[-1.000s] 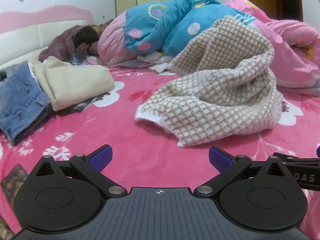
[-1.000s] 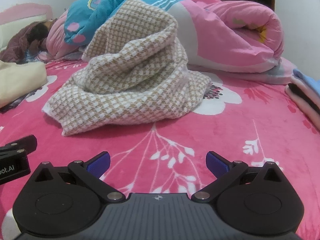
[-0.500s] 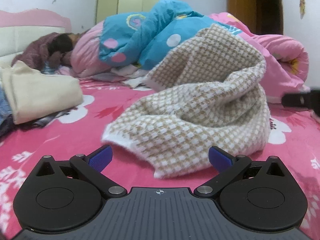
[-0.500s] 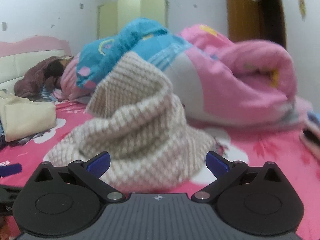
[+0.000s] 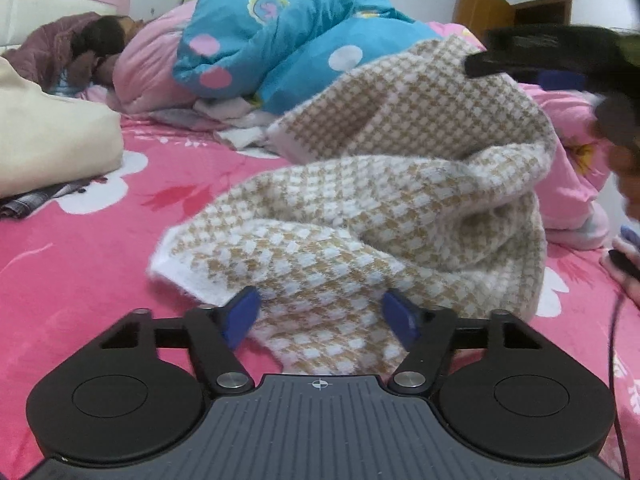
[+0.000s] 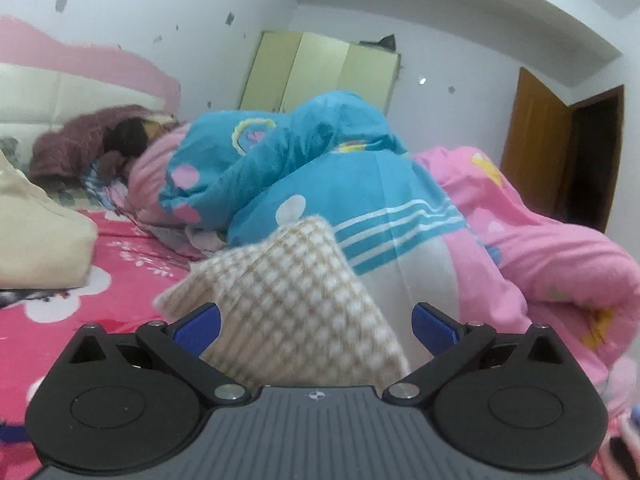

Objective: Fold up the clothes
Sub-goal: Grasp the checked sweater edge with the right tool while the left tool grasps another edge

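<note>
A beige and white checked knit garment [image 5: 400, 200] lies crumpled on the pink floral bed [image 5: 80, 264]. My left gripper [image 5: 324, 316] is open, its blue pads on either side of the garment's near hem. My right gripper [image 6: 316, 328] is open too, with the garment's raised top fold [image 6: 288, 300] between its pads. The right gripper also shows in the left wrist view [image 5: 560, 68], above the garment's high part at the right.
A folded cream garment [image 5: 44, 136] lies at the left. A blue and pink quilt [image 6: 320, 184] is heaped behind, with a pink quilt [image 6: 540, 248] to the right. A person [image 6: 124, 140] sleeps by the headboard. A black cable [image 5: 614, 340] runs at the right.
Both grippers have moved forward onto the checked garment; cloth now sits between each pair of pads. The left pads have narrowed a little. The right gripper has risen to the garment's top.
</note>
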